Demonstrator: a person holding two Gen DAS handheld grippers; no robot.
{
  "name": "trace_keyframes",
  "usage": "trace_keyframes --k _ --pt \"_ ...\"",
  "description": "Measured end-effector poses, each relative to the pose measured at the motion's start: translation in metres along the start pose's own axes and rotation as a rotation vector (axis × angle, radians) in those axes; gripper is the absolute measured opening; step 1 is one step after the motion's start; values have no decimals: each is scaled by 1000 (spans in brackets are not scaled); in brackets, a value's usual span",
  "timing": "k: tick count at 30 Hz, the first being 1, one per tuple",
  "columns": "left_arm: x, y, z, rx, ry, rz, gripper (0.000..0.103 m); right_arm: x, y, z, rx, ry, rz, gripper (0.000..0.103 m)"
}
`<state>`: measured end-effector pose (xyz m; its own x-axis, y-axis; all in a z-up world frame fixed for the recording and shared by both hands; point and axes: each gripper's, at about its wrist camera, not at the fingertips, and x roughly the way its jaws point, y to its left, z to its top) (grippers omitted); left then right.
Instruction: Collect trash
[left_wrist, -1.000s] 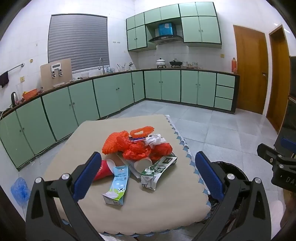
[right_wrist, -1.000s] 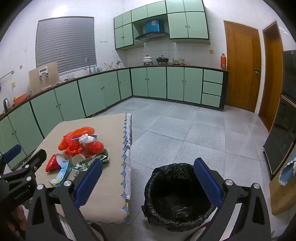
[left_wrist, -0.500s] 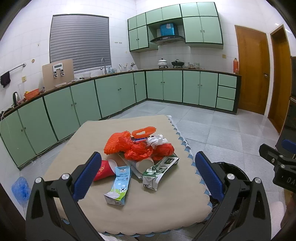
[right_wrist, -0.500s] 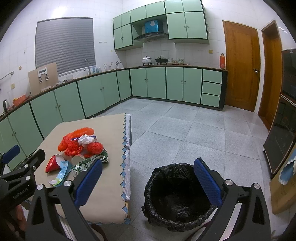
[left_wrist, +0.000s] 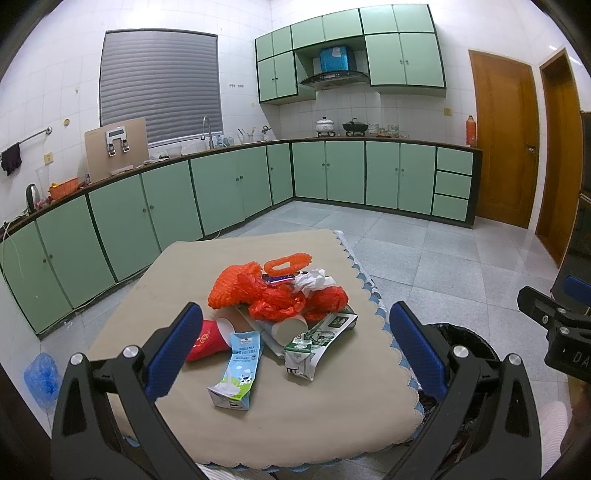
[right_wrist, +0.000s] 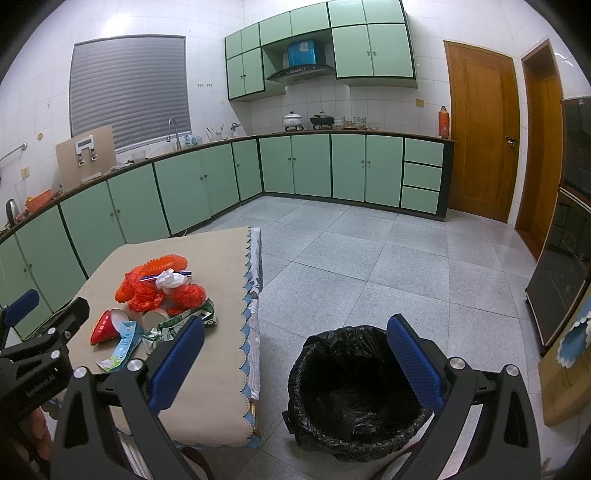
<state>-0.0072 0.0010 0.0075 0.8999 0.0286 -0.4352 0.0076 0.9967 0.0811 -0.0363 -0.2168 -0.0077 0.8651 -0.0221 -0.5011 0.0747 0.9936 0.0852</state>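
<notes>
A heap of trash lies on the beige-clothed table (left_wrist: 325, 417): orange plastic bags (left_wrist: 280, 295), a crumpled white tissue (left_wrist: 314, 280), a red paper cup (left_wrist: 207, 338), a brown paper cup (left_wrist: 290, 328), a blue milk carton (left_wrist: 236, 373) and a green-white carton (left_wrist: 317, 343). My left gripper (left_wrist: 295, 347) hovers open in front of the heap, nothing between its fingers. In the right wrist view my right gripper (right_wrist: 295, 362) is open above the floor, framing a black-lined trash bin (right_wrist: 354, 391) to the right of the table (right_wrist: 218, 266). The trash heap (right_wrist: 159, 291) sits left of it.
Green cabinets (left_wrist: 229, 192) line the back and left walls under a counter with a sink and pots. Two wooden doors (right_wrist: 480, 133) stand at the right. Grey tiled floor (right_wrist: 369, 254) stretches beyond the table. A blue bag (left_wrist: 40, 376) lies on the floor, left.
Both views have shifted only slightly; the trash, the bin and both open grippers stay as they were.
</notes>
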Motion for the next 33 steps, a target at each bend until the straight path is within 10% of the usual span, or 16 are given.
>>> trace_keyframes --k 33 --pt "-2 0 4 -2 5 7 98 9 -4 -2 6 9 -3 97"
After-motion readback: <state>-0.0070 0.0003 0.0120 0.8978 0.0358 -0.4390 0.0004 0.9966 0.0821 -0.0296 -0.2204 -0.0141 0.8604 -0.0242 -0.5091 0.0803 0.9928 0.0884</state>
